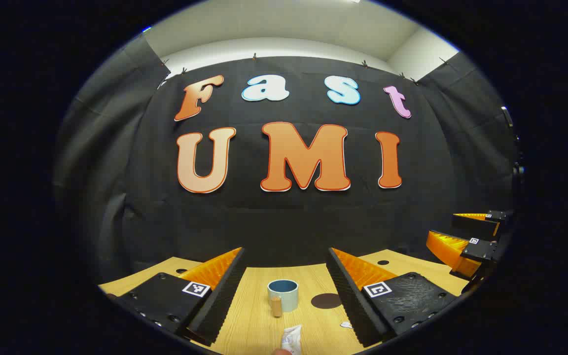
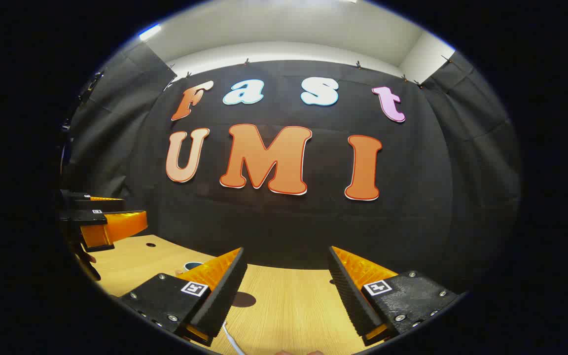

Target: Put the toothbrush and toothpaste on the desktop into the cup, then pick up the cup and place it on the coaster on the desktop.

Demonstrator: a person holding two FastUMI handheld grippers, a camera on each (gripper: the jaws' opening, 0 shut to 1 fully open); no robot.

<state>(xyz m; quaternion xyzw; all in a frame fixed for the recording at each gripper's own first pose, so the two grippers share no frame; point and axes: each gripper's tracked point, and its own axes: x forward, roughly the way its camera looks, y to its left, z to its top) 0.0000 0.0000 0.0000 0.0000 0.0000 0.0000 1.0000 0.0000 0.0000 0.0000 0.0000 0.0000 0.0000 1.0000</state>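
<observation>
A blue-grey cup (image 1: pixel 283 294) with a wooden handle stands upright on the wooden desktop (image 1: pixel 254 320), straight ahead of my open left gripper (image 1: pixel 285 252). A white toothpaste tube (image 1: pixel 292 339) lies in front of the cup, near the bottom edge. The dark round coaster (image 1: pixel 326 301) lies just right of the cup, and a small white piece (image 1: pixel 346 325) shows beside my right-hand finger. In the right gripper view, my right gripper (image 2: pixel 285 251) is open above the desktop; the coaster (image 2: pixel 243 299) and a thin white toothbrush handle (image 2: pixel 230 337) lie by its left finger, with the cup's rim (image 2: pixel 193 266) behind it.
The other gripper (image 1: pixel 454 230) hovers at the far right of the left gripper view, and the left one (image 2: pixel 133 208) at the far left of the right gripper view. Small holes (image 1: pixel 383 262) (image 2: pixel 151 244) mark the desktop. The black cloth wall closes off the back.
</observation>
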